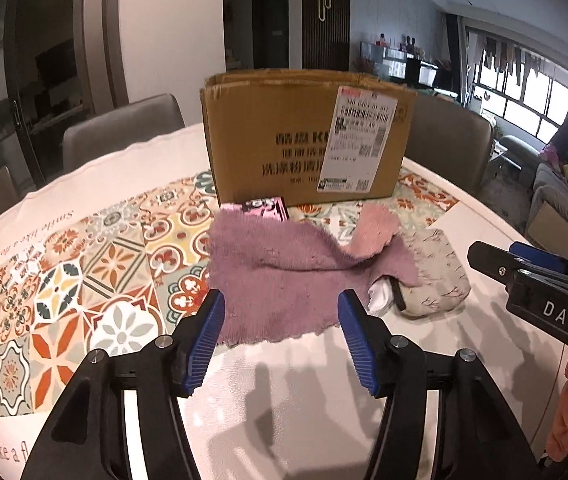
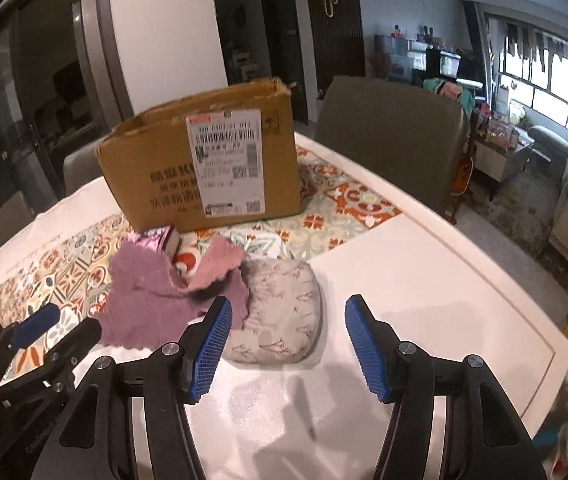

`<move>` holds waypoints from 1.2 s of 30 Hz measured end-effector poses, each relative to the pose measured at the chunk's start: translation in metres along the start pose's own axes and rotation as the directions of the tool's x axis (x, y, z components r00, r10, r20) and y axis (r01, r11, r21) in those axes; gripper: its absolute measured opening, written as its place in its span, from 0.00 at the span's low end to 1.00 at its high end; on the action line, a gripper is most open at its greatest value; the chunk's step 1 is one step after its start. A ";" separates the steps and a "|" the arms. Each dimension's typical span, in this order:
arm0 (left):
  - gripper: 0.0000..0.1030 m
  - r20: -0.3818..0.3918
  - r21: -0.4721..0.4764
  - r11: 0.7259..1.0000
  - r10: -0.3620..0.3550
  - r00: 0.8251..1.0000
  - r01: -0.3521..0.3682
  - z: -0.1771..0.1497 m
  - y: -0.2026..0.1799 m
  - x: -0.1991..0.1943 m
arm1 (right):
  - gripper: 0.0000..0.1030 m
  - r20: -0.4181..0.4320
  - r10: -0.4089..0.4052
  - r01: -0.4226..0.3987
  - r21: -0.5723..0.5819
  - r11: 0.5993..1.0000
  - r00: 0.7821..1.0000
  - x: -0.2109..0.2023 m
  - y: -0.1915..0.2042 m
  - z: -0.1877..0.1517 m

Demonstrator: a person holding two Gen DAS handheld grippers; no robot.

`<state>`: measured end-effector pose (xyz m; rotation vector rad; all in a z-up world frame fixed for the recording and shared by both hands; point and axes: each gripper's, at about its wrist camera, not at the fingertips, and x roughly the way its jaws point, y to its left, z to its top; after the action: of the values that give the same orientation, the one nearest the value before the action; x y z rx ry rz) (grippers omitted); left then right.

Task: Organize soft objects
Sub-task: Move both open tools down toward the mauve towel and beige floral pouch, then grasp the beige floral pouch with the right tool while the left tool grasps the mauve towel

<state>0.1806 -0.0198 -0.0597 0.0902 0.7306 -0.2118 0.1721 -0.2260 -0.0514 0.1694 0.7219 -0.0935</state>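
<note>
Plainly, both tongs stand about half open with nothing between the blue pads. The left gripper [image 1: 280,334] hangs above the near edge of the purple towel [image 1: 284,280], its jaws framing the hem without touching it. The right gripper [image 2: 286,344] hovers over bare white tabletop [image 2: 424,280], its left pad just in front of the grey patterned pouch [image 2: 284,312]. That pairing suggests one tool for each near end of the heap, so the cloth can be lifted evenly. The towel lies rumpled on the tiled mat [image 1: 84,264], a lighter pink cloth [image 1: 372,228] draped over its far side, and its right corner overlaps the pouch. Behind the heap a small pink packet [image 1: 266,207] rests near the cardboard box [image 1: 284,136], probably the destination, its top open
</note>
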 end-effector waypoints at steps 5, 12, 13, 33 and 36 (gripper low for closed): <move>0.61 -0.021 0.011 1.000 -0.010 1.000 0.010 0.000 0.000 0.014 | 0.59 -0.043 0.018 -0.017 0.029 0.999 0.999 0.014 -0.002 -0.005; 0.66 -0.042 0.023 1.000 -0.007 0.999 0.008 0.004 0.000 0.036 | 0.59 -0.057 0.011 -0.009 0.035 0.999 0.998 0.028 -0.003 -0.005; 0.66 -0.042 0.024 1.000 -0.010 0.999 0.011 0.006 0.000 0.039 | 0.59 -0.064 0.005 -0.002 0.038 0.999 0.998 0.031 -0.004 -0.004; 0.68 -0.157 -0.006 1.000 -0.027 0.987 0.026 0.006 -0.001 0.087 | 0.59 -0.133 -0.014 0.017 0.018 1.000 0.991 0.073 -0.005 0.003; 0.68 -0.164 -0.002 1.000 -0.020 0.986 0.020 0.006 -0.002 0.089 | 0.59 -0.158 0.004 0.001 0.029 1.000 0.988 0.079 -0.006 0.000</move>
<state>0.2486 -0.0367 -0.1147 0.1005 0.8962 -0.2254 0.2303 -0.2340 -0.1043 0.2067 0.8785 -0.0902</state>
